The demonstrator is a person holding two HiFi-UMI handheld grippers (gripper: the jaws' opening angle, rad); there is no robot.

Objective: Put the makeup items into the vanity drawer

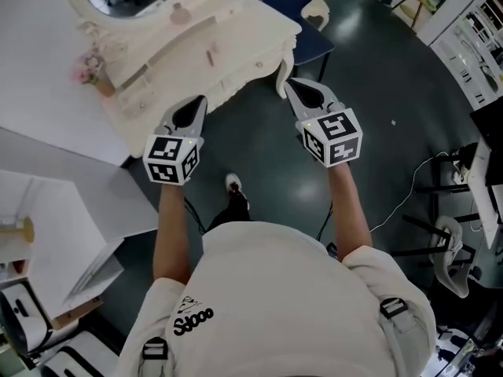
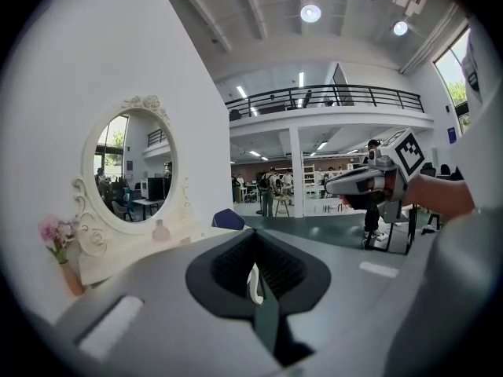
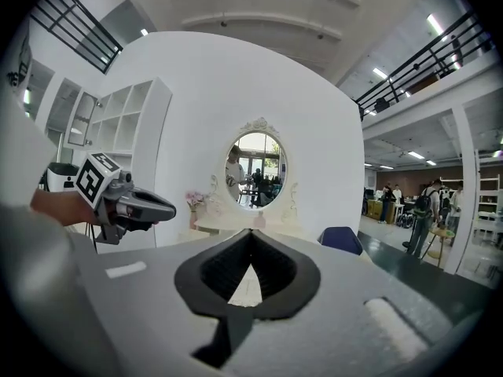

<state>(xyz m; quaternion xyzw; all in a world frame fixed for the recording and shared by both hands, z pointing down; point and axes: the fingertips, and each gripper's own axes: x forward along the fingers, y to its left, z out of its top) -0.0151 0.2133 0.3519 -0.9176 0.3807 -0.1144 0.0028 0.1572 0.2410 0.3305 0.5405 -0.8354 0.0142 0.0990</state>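
A cream vanity (image 1: 236, 30) with an oval mirror (image 2: 130, 167) stands ahead of me, its front drawers looking closed. A small pink bottle (image 2: 160, 230) sits on its top below the mirror; no other makeup item can be made out. My left gripper (image 1: 201, 100) points at the vanity's front edge, shut and empty, a short way off. My right gripper (image 1: 288, 82) is level with it near the vanity's right corner, its jaws meeting at the tip with nothing between them. Each gripper shows in the other's view: the right gripper (image 2: 330, 185) and the left gripper (image 3: 171, 208).
Pink flowers in a small vase (image 1: 86, 69) stand at the vanity's left end. A blue chair (image 1: 295, 6) sits behind its right side. White partitions (image 1: 55, 210) lie to my left, and a cable (image 1: 409, 191) with equipment is on the dark floor at right.
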